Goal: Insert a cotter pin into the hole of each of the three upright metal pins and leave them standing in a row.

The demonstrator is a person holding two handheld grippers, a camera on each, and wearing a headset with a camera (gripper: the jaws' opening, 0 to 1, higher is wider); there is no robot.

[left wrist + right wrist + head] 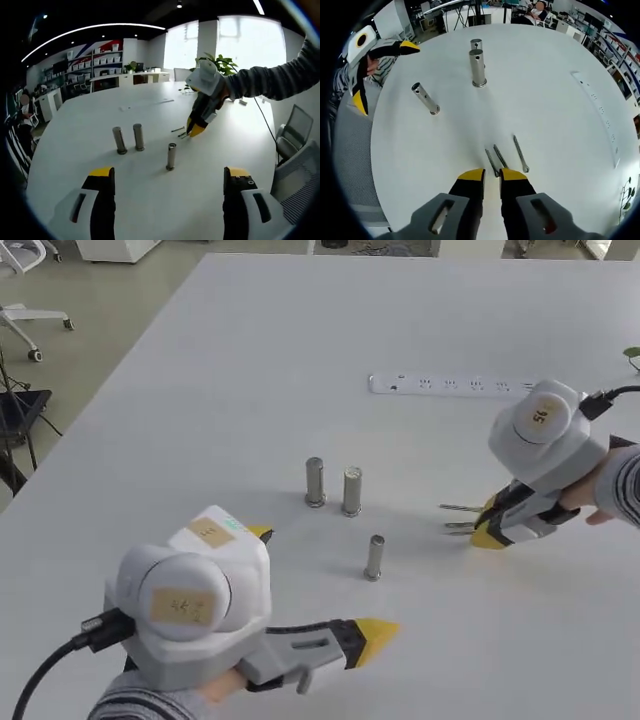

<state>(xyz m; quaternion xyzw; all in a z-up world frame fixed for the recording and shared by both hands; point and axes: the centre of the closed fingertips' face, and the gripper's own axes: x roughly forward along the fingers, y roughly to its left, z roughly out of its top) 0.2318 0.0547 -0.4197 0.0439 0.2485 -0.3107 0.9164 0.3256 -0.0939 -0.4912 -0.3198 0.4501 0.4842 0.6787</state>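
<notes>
Head view first: the left gripper (320,581) sits low at 7 o'clock, lying nearly level over the table (200,390), and its yellow-tipped jaws are spread wide, gripping nothing. Over at 3 o'clock the right gripper (485,530) tips nose-down to the tabletop, with a hand (592,502) in a striped sleeve behind it.

We switch to the right gripper view. The jaws are drawn close, with a slim gap left between the tips. The near end of one cotter pin (491,162) lies in that gap, and we see no pinch on it. A second cotter pin (500,156) lies just beside it and a third cotter pin (521,154) at 1 o'clock of the tips, all flat on the table.

Now the three metal pins. Two stand upright side by side at centre, the left metal pin (315,483) and the middle metal pin (352,491). The front metal pin (374,557) stands apart at 5 o'clock of them. They are plain steel cylinders on small bases, and one shows a cross-hole near its top. A power strip (450,386) lies at 1 o'clock.
</notes>
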